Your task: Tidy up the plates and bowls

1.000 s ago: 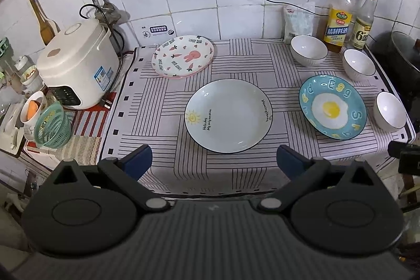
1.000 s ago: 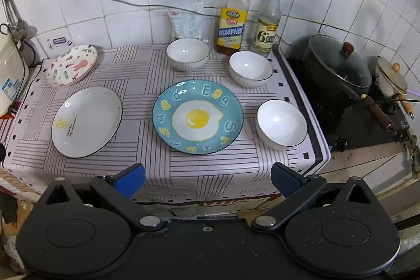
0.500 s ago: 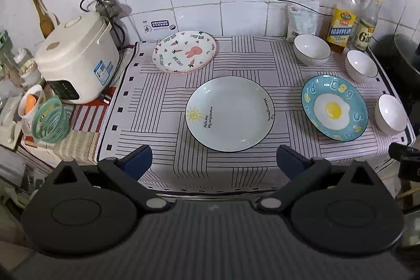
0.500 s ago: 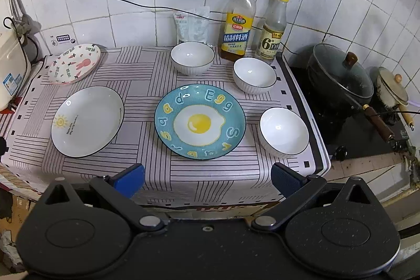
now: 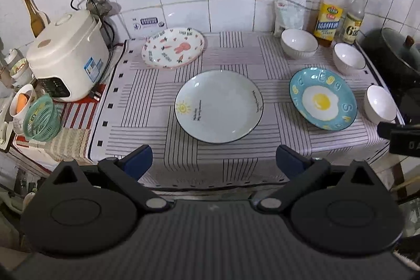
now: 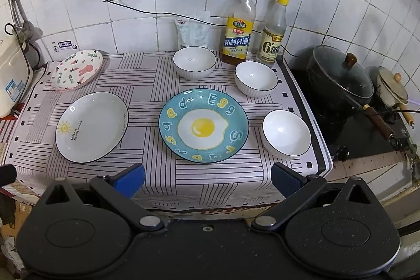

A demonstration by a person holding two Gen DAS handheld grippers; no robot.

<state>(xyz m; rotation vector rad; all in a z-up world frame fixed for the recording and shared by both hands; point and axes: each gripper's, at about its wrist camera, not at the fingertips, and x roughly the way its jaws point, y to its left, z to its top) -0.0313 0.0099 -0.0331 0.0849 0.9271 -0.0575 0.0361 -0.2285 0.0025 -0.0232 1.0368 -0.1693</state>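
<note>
At the far left a white rice cooker (image 5: 67, 57) stands beside the striped tablecloth (image 5: 147, 106), with a green mesh basket (image 5: 42, 118) nearer the edge. On the cloth, the rabbit plate (image 5: 173, 47) lies at the far left, and the white plate with a sun (image 5: 219, 106) lies nearer, toward the middle. To its right sits the blue egg plate (image 6: 203, 125), apart from the white one. Three white bowls ring it: one far bowl (image 6: 194, 62) by the wall, a second bowl (image 6: 256, 79) right of that, and a near bowl (image 6: 286, 133) just beside the egg plate's right rim. Two bottles (image 6: 237, 25) stand against the tiles, and a lidded dark pot (image 6: 341, 75) sits on the stove at the right. The left gripper (image 5: 214, 162) and the right gripper (image 6: 207, 176) both hang short of the table's near edge, fingers spread wide and empty.
</note>
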